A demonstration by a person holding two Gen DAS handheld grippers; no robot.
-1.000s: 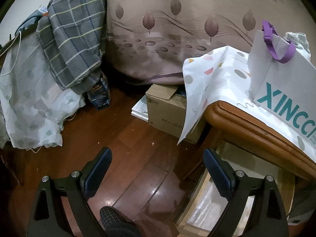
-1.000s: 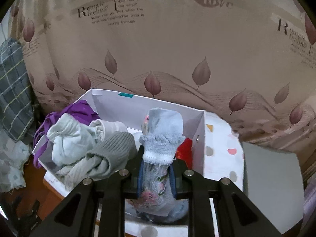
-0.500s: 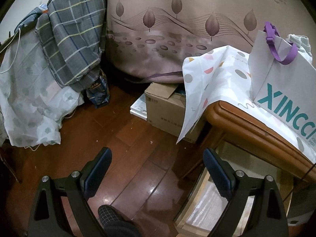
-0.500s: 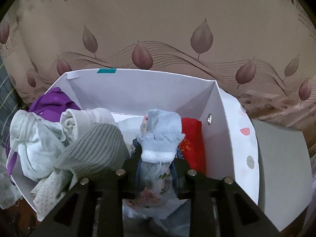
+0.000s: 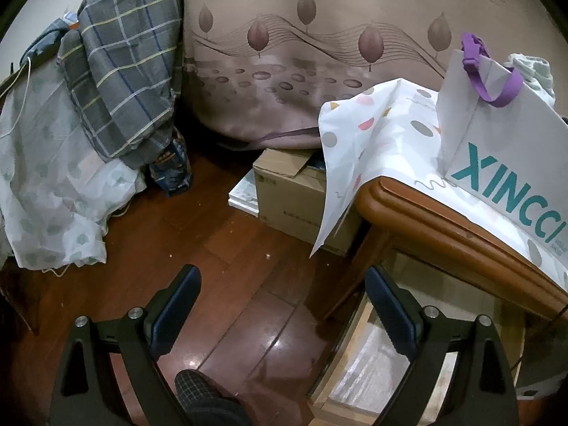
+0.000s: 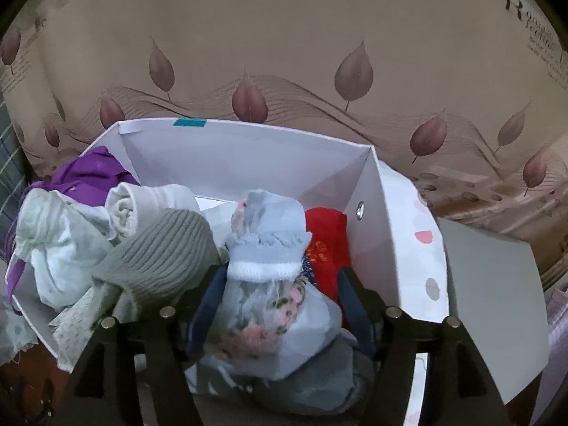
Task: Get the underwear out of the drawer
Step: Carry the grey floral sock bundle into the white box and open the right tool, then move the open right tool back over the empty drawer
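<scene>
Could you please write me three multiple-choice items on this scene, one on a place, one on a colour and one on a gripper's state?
1. Where is the red cloth?
A. on the floor
B. inside the white paper bag, near its right wall
C. on the cardboard box

2. What colour is the bag's handle in the left wrist view?
A. purple
B. green
C. black

3. How does the left gripper stand?
A. shut on a sock
B. shut on nothing
C. open and empty

Answers:
1 B, the red cloth lies within the bag's walls, beside the light blue underwear.
2 A, the strap over the bag's rim is purple.
3 C, its fingers are wide apart with only floor between them.
</scene>
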